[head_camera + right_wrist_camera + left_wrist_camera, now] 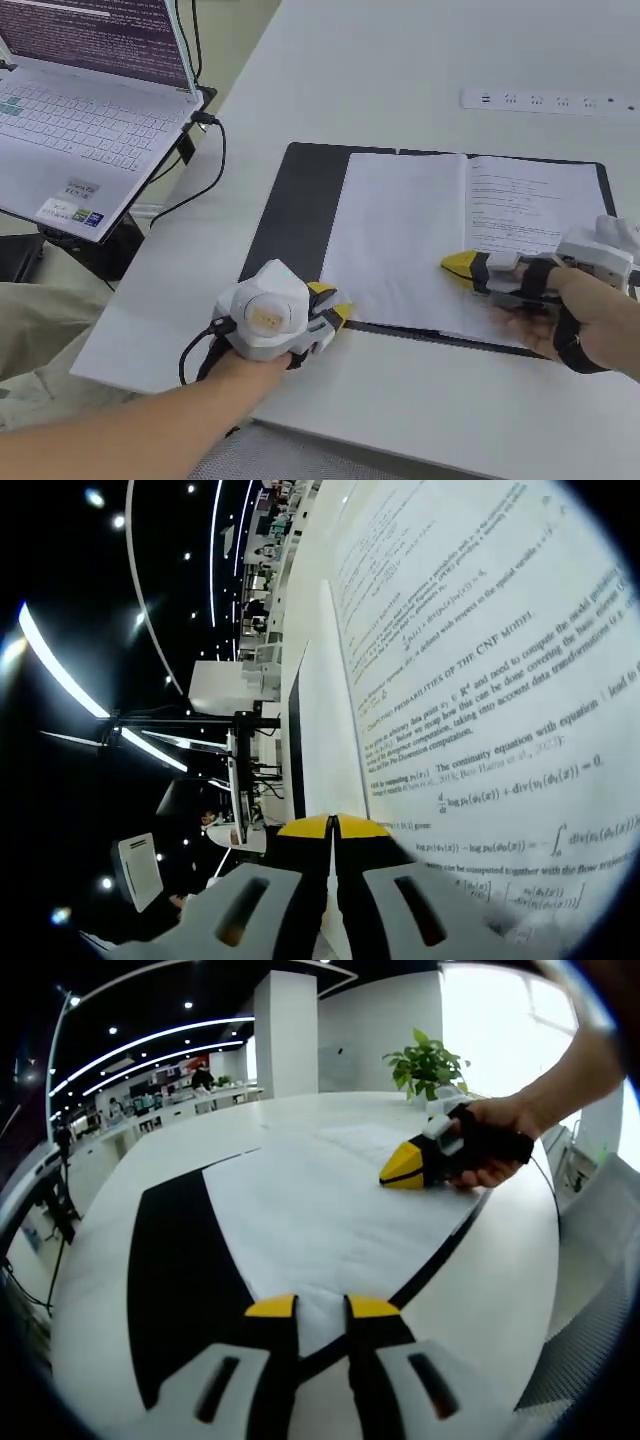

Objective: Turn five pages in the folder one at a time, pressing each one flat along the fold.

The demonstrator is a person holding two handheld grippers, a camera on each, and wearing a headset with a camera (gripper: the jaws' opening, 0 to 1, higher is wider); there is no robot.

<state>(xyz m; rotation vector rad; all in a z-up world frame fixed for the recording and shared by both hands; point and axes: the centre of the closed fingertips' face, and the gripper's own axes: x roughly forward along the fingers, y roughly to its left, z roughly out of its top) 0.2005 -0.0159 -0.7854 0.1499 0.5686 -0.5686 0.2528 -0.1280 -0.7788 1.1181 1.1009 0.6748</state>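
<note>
The black folder (298, 200) lies open on the white table. A blank page (400, 230) lies on its left side and a printed page (525, 205) on its right. My left gripper (335, 308) rests at the folder's near left edge. In the left gripper view its yellow tips (321, 1307) stand a little apart over the blank page's (300, 1210) near edge, holding nothing. My right gripper (455, 265) is shut and lies on the paper close to the fold. In the right gripper view its tips (332, 825) touch, and the printed page (480, 680) stretches ahead.
An open laptop (80, 110) sits on a stand at the far left, with a black cable (200, 170) hanging beside the table. A white power strip (545, 100) lies beyond the folder. The table's near edge runs just below my left hand.
</note>
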